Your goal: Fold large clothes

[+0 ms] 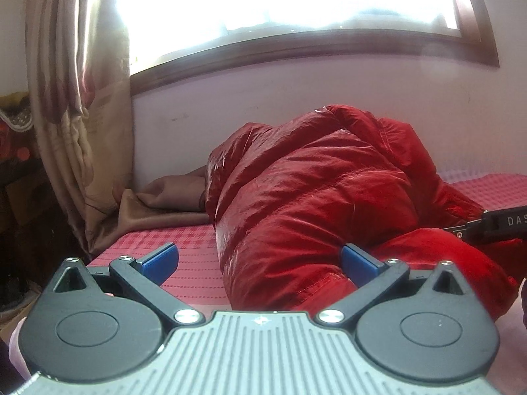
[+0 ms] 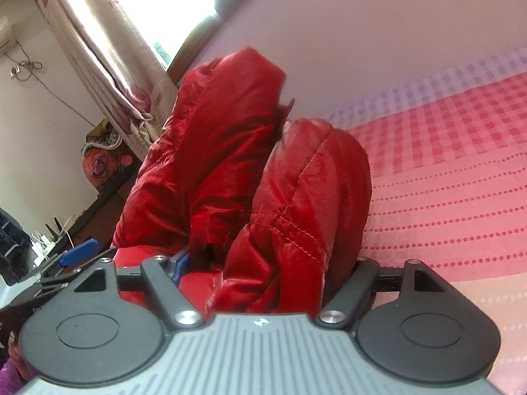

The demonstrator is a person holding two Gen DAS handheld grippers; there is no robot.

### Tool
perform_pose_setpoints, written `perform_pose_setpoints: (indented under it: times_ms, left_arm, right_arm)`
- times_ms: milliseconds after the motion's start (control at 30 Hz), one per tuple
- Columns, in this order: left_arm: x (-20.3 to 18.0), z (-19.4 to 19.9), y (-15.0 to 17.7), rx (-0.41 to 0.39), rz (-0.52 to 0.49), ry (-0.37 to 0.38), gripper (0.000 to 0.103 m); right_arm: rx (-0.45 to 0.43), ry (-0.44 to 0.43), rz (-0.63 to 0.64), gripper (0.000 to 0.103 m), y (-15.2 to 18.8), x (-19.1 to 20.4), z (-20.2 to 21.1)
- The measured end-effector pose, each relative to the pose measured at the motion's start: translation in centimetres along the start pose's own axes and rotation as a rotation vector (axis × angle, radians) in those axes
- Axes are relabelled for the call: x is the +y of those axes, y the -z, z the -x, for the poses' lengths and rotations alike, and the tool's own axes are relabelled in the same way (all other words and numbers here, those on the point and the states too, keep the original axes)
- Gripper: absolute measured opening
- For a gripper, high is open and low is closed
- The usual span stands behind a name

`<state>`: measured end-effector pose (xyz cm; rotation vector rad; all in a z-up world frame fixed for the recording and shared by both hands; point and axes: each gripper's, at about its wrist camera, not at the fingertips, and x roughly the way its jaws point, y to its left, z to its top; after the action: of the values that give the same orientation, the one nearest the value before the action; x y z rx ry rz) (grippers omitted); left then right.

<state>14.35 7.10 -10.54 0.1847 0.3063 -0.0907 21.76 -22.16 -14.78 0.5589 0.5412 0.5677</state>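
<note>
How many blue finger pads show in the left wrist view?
2: one blue pad over the pink checked bedspread, the other against the red puffer jacket. The right gripper's pads are outside this view.

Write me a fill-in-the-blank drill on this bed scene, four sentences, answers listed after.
1. The puffy jacket lying on the bed is ____ in colour.
2. The pads on the left gripper are ____ in colour.
3. The bedspread has a pink ____ pattern.
4. The curtain hangs beside the bright ____.

Missing words: red; blue; checked; window
</note>
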Motion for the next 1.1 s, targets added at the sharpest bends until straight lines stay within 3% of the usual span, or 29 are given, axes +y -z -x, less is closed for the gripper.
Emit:
perform_pose_setpoints:
  times_ms: [333,433,600,700,867,967,1100]
  left_arm:
    - [0.8,0.0,-0.2,0.032,0.056,0.029,0.103]
    - [0.9,0.0,-0.3,0.049,0.085,0.035,0.103]
    - [0.9,0.0,-0.6,0.06,0.1,0.046,0.103]
    - [1.0,0.1,-0.7,0.063,0.106,0.046,0.103]
    - [0.8,0.3,-0.9,0.08,0.126,0.039,0.103]
    - [0.6,0.7,-1.1,0.08,0.14,0.048,0.103]
    - [0.2,1.1,-1.2,0.083,0.134,0.031,0.103]
  right_arm:
    - [-0.032,0.008,-0.006,0.079,0.0,0.3,1.1]
    - [-0.065,0.047,0.014,0.086,0.2,0.7,1.9]
    - [-0.165,0.182,0.153,0.09,0.3,3.0,3.9]
    - [-0.278,0.273,0.297,0.09,0.7,6.1,5.6]
    - [-0.386,0.283,0.442,0.09,2.1,10.0,8.5]
    - [-0.395,0.285,0.487,0.097,2.9,11.3,9.1]
    - [-0.381,0.303,0.52,0.097,3.3,11.8,9.2]
